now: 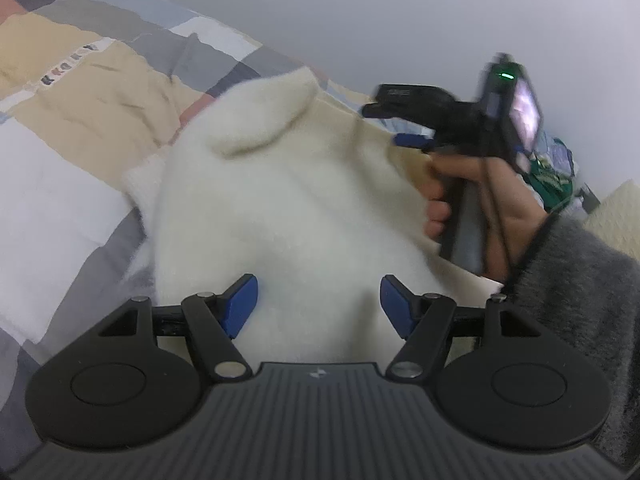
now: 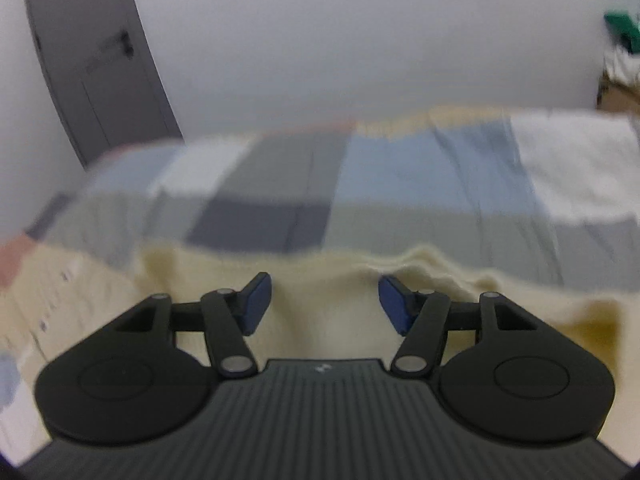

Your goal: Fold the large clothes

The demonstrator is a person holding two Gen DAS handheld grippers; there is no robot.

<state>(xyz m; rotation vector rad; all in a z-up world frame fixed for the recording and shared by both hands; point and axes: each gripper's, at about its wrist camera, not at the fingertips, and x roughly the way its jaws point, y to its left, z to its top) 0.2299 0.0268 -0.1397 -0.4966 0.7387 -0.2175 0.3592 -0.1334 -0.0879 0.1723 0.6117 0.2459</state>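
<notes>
A cream fleece garment (image 1: 280,208) lies on the bed, spread over a patchwork quilt (image 1: 80,92) of grey, beige, white, blue and salmon blocks. In the left wrist view its fluffy pale side faces up, with one corner peaked and curled near the quilt's far edge by the wall; a smoother, yellower layer shows along its right side. In the right wrist view the garment (image 2: 320,300) fills the near foreground, its far hem rippling across the quilt (image 2: 360,184), and the whole picture is blurred.

The left gripper (image 1: 318,304) sits low over the fleece, its blue pads wide apart with cloth lying under the gap, not pinched. The right gripper (image 2: 324,304) also has fleece beneath its parted blue pads; its jaws are closing, yet the pads do not press the cloth.

Writing: a pale strip on a beige quilt block carries small dark letters (image 1: 70,66), too blurred to read. A small logo on each gripper body cannot be made out.

Only the left view shows the right hand (image 1: 480,200) clasping its gripper handle, a grey fuzzy sleeve (image 1: 580,300), a lit green light and a small screen (image 1: 526,114). Only the right view shows a grey door (image 2: 92,60) at far left and something green (image 2: 624,28) at upper right.
</notes>
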